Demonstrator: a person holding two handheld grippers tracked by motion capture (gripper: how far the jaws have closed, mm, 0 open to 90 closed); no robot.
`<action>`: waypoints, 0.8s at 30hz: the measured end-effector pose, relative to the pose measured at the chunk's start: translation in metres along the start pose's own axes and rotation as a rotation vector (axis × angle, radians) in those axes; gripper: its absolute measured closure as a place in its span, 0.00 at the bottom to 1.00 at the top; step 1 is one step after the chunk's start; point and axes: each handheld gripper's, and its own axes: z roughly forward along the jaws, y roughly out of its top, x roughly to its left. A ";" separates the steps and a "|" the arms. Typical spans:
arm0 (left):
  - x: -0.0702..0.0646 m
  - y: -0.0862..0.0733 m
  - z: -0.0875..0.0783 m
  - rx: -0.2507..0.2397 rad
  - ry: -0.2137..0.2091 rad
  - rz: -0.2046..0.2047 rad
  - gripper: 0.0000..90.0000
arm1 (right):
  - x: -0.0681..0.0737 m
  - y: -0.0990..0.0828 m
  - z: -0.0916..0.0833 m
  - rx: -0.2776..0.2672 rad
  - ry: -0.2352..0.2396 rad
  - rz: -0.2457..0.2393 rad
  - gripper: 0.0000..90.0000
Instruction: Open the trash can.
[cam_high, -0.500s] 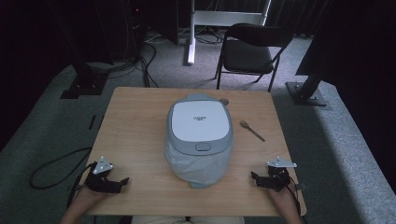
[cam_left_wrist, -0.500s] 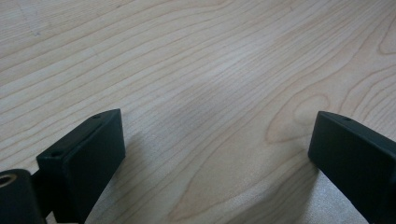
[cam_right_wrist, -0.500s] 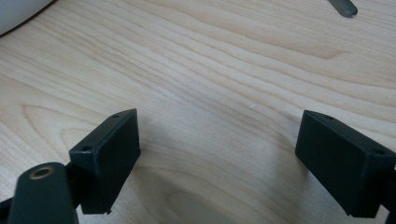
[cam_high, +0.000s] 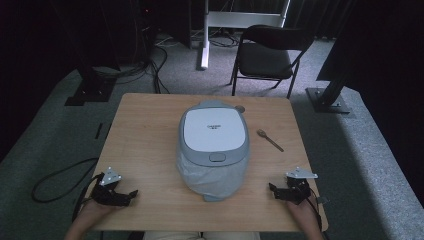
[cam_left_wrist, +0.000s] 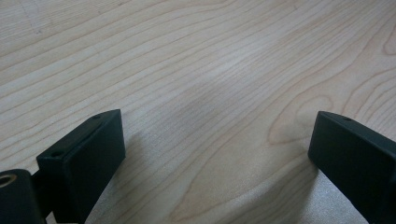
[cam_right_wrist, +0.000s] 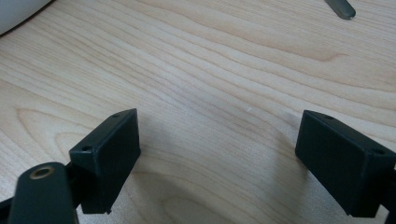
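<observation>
My high view looks forward and down from above the near edge of the wooden table (cam_high: 150, 125), far enough back to take in the whole top, the floor and a chair (cam_high: 267, 55) beyond. My left gripper view and right gripper view each sit low and close over the wood, looking along their own jaws. All three share the tabletop, and the right one catches the spoon (cam_right_wrist: 340, 8) seen from above.
</observation>
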 end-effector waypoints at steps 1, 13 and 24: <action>0.000 0.000 0.000 0.002 0.000 0.001 0.04 | 0.000 0.000 0.000 0.000 0.000 0.001 0.15; -0.016 0.020 -0.011 -0.052 -0.070 0.024 0.06 | 0.000 0.000 0.000 0.000 0.000 0.001 0.15; -0.036 0.049 -0.034 -0.121 -0.100 0.104 0.06 | 0.000 0.000 0.000 0.000 0.000 0.000 0.15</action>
